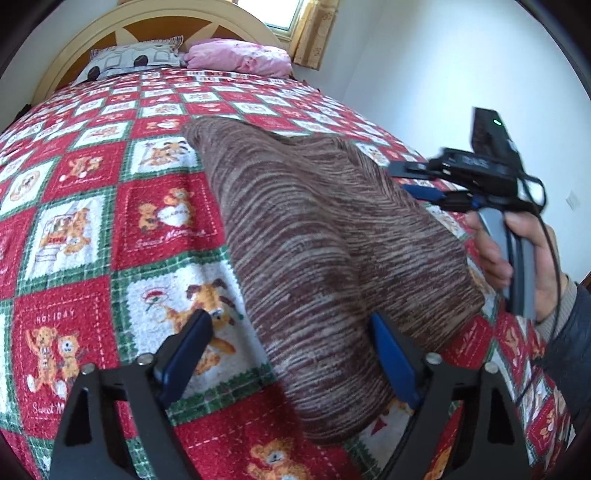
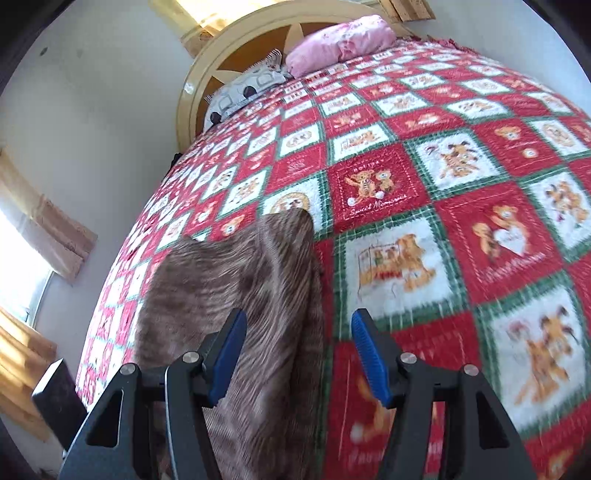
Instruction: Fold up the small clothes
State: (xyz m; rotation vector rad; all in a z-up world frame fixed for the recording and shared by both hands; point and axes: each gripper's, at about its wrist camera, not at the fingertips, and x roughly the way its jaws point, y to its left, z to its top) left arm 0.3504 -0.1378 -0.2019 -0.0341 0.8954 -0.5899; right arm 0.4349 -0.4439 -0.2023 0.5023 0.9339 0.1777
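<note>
A brown striped knit garment (image 1: 325,236) lies folded lengthwise on the red, white and green patchwork bedspread (image 1: 92,229). My left gripper (image 1: 291,336) stands open low over its near end, with the cloth between the blue pads and the right pad (image 1: 391,362) at the fold's edge. A hand (image 1: 524,258) holds my right gripper (image 1: 412,181) over the garment's right side. In the right wrist view the right gripper (image 2: 298,325) is open above the garment (image 2: 236,280), straddling its right edge, and nothing is pinched.
A grey patterned pillow (image 1: 136,59) and a pink pillow (image 1: 240,55) lie against the yellow headboard (image 1: 162,22). A curtained window (image 1: 314,26) and a white wall (image 1: 461,55) stand behind and to the right. The bed drops off at its left edge (image 2: 122,266).
</note>
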